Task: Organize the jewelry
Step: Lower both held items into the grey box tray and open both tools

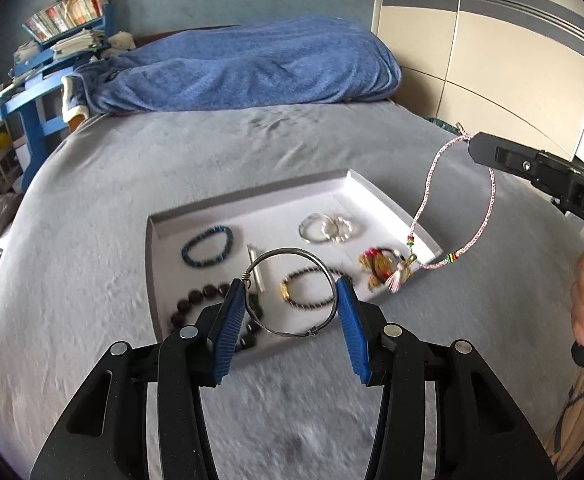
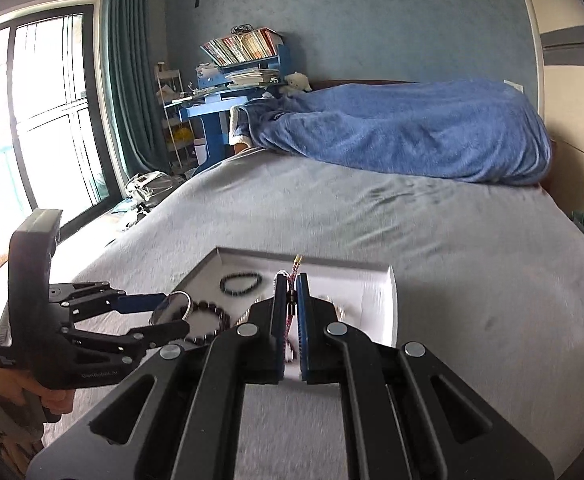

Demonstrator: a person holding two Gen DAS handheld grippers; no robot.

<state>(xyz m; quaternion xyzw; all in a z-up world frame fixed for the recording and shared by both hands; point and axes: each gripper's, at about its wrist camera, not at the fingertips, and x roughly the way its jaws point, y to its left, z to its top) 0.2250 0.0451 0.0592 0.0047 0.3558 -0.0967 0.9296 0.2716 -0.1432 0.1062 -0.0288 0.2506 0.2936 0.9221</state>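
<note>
Hanging below the right gripper (image 1: 472,146), pinched shut on it, the cord bracelet (image 1: 450,216) dangles over the tray (image 1: 392,200), while the left gripper (image 1: 292,300) clamps the wire bangle (image 1: 292,254) beside it.

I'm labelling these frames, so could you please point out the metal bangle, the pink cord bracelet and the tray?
metal bangle (image 1: 292,253), left wrist view, top of ring.
pink cord bracelet (image 1: 493,200), left wrist view, right strand.
tray (image 1: 252,197), left wrist view, far rim.

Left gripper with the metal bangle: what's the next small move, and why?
Probably lower the bangle onto a bare patch of the white tray before letting go. The left gripper clamps it in mid-air above the bracelets, and the right gripper is busy pinching the cord bracelet, so it can't help.
</note>
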